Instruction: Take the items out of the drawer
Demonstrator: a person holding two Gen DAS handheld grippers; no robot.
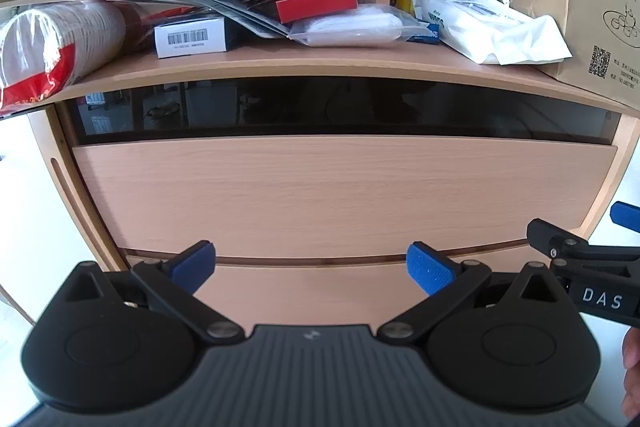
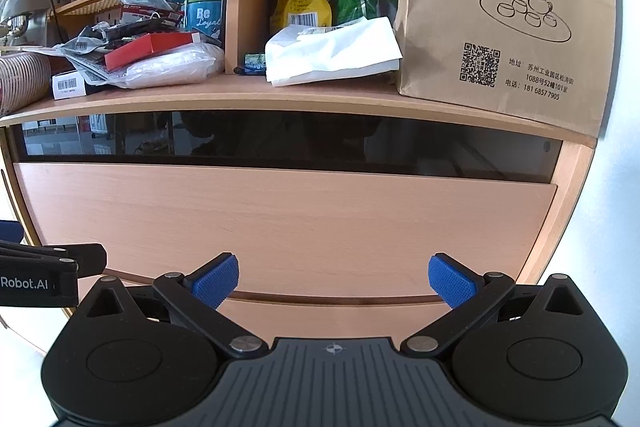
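Left wrist view has the upper drawer (image 1: 340, 195) dead ahead, a plain wood front with no handle, shut or nearly so, and a dark glass strip (image 1: 340, 111) right above it. A second drawer front (image 1: 320, 291) sits below, split off by a thin gap. So nothing's out yet; opening comes first, I'd say.

Left gripper (image 1: 312, 269) has its blue pads spread wide, holding nothing. Right gripper (image 2: 334, 281), same deal: wide and empty, just right of the left one.

With no handle, my guess is you hook a pad over the drawer's top edge under the glass and pull straight toward you, evenly, so it doesn't rack.

What's inside the drawer, can't tell. On the cabinet top (image 1: 280, 67): a brown paper bag (image 2: 508, 7) far right, contents hidden, a red box (image 1: 316, 5) on a pile of packets, and a barcode box (image 1: 192, 37).
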